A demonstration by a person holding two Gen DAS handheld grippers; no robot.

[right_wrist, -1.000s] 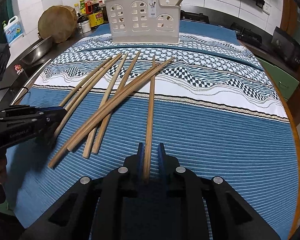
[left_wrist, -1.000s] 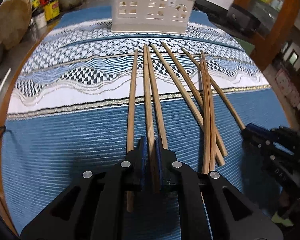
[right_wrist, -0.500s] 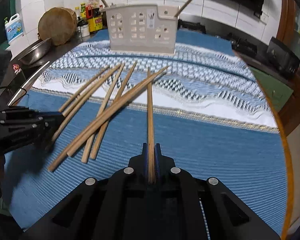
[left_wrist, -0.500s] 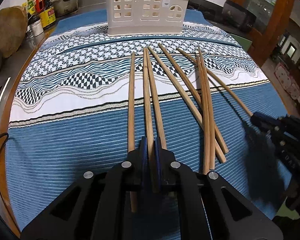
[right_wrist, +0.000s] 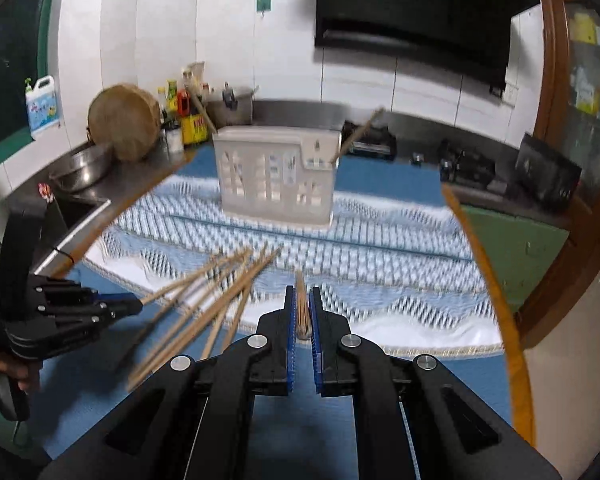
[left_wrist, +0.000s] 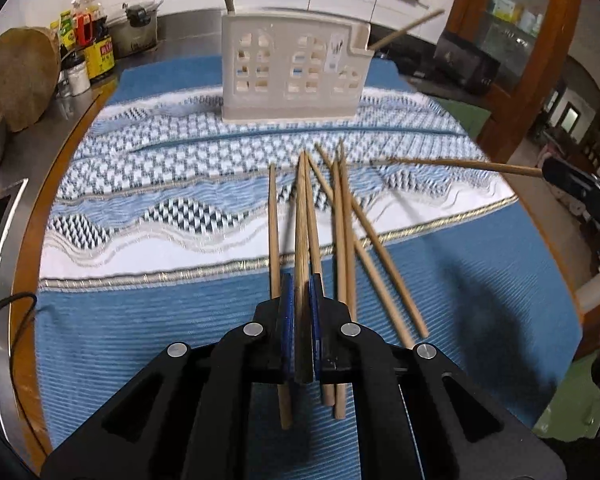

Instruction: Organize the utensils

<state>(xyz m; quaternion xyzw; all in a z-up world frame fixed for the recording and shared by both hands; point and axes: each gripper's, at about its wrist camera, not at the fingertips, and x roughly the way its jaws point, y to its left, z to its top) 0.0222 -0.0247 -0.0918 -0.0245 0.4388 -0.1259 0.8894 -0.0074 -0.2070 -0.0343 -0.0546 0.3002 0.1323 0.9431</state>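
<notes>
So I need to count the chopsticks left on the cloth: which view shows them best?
The left wrist view: the loose chopsticks lie sharp and fanned out on the cloth, each traceable, though the left gripper covers their near ends. The right wrist view shows the same pile motion-blurred, overlapping, at a low angle.

blue patterned tablecloth (left_wrist: 148, 216) covering the round table, wooden rim (left_wrist: 40, 216) showing | round wooden chopping block (right_wrist: 124, 122) leaning at the wall | steel bowl (right_wrist: 84, 168) just beside it | sauce bottles (left_wrist: 86, 36) and metal pot (right_wrist: 234, 106) behind | detergent jug (right_wrist: 42, 106) far left | dark range hood (right_wrist: 416, 12) above | wooden cabinet (left_wrist: 516, 40) at right
</notes>
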